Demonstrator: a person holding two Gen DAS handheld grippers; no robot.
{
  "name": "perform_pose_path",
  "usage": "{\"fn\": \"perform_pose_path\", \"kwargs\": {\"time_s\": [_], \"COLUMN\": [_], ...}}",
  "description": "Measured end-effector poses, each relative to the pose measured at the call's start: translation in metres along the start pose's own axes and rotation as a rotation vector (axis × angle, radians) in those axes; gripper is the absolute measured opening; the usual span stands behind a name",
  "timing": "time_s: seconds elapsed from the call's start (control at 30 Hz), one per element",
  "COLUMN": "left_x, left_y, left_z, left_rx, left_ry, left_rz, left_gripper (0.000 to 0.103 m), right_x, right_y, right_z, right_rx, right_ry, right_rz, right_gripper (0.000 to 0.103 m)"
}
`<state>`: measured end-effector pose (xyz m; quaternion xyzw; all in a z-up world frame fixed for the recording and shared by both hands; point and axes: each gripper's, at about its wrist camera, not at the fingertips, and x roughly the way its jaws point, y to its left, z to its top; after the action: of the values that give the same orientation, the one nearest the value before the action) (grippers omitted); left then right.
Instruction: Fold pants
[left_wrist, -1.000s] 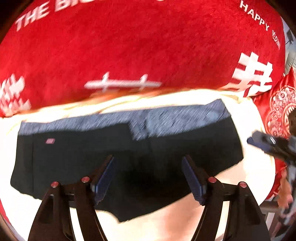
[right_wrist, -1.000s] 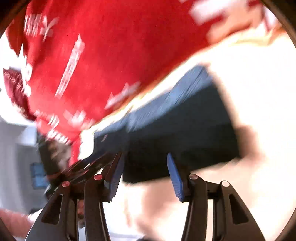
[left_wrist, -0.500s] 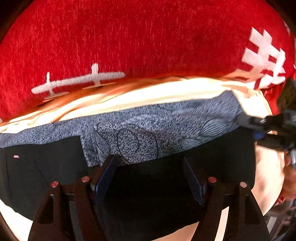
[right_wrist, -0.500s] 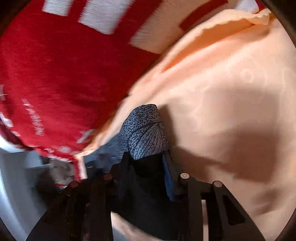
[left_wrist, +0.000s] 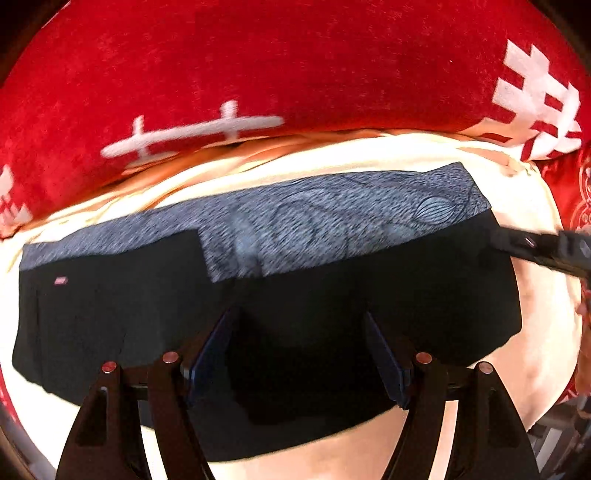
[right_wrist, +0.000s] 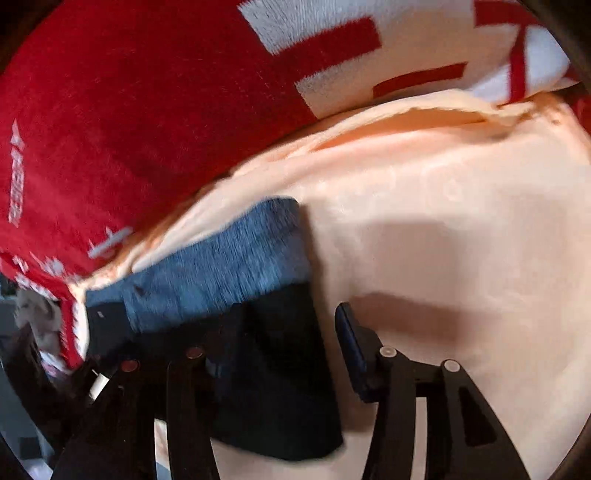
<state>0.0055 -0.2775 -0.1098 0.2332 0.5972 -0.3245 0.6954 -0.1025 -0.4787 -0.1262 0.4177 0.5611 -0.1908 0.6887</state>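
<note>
Black pants (left_wrist: 110, 306) with a grey patterned waistband (left_wrist: 332, 218) lie flat on a cream sheet (left_wrist: 532, 206), folded into a wide band. My left gripper (left_wrist: 299, 354) is open and empty, hovering over the pants' near middle. In the right wrist view the pants' right end (right_wrist: 273, 369) lies on the sheet with the waistband (right_wrist: 229, 273) at the top. My right gripper (right_wrist: 284, 354) is open, straddling that right edge. Its tip also shows in the left wrist view (left_wrist: 539, 247) at the pants' right end.
A large red pillow with white lettering (left_wrist: 295, 74) lies right behind the pants and also shows in the right wrist view (right_wrist: 110, 110). A red patterned cushion (left_wrist: 576, 199) sits at the right. Cream sheet (right_wrist: 461, 221) stretches right of the pants.
My right gripper was shut on the waistband's right corner half a second ago; it has opened and drawn back. My left gripper has pulled back slightly from the pants.
</note>
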Motion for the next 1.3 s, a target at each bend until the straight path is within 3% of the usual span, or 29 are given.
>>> {"fn": "perform_pose_path", "kwargs": {"time_s": [0.13, 0.2, 0.23, 0.27, 0.5, 0.67, 0.83, 0.93, 1.07, 1.3], "left_x": [-0.009, -0.014, -0.018, -0.021, -0.032, -0.036, -0.041, -0.038, -0.041, -0.06], "left_y": [0.007, 0.009, 0.016, 0.016, 0.015, 0.019, 0.029, 0.04, 0.065, 0.119], "left_z": [-0.008, -0.013, -0.016, -0.019, -0.029, -0.043, -0.063, -0.075, -0.091, -0.11], "left_rx": [-0.03, -0.045, -0.055, -0.066, -0.118, -0.177, -0.243, -0.274, -0.321, -0.254], "left_ry": [0.005, 0.002, -0.001, -0.01, -0.006, 0.011, 0.02, 0.033, -0.009, -0.055], "left_rz": [0.021, 0.025, 0.018, 0.01, 0.031, 0.018, -0.001, -0.042, -0.169, -0.213], "left_gripper": [0.074, 0.088, 0.1, 0.1, 0.1, 0.1, 0.1, 0.1, 0.1, 0.1], "right_x": [-0.026, -0.034, -0.038, -0.043, -0.051, -0.05, -0.046, -0.042, -0.038, -0.025], "right_y": [-0.01, -0.007, -0.005, -0.011, -0.01, 0.009, 0.026, 0.035, 0.049, 0.097], "right_z": [-0.026, -0.04, -0.048, -0.05, -0.083, -0.093, -0.102, -0.109, -0.119, -0.144], "right_rx": [-0.019, -0.04, -0.052, -0.056, -0.06, -0.126, -0.214, -0.252, -0.268, -0.25], "right_ry": [-0.005, -0.008, -0.005, -0.002, 0.05, 0.067, 0.092, 0.105, 0.107, 0.113], "right_rz": [-0.03, -0.049, -0.06, -0.062, -0.024, -0.017, -0.046, -0.071, -0.097, -0.132], "right_gripper": [0.061, 0.061, 0.061, 0.061, 0.062, 0.078, 0.081, 0.082, 0.083, 0.084]}}
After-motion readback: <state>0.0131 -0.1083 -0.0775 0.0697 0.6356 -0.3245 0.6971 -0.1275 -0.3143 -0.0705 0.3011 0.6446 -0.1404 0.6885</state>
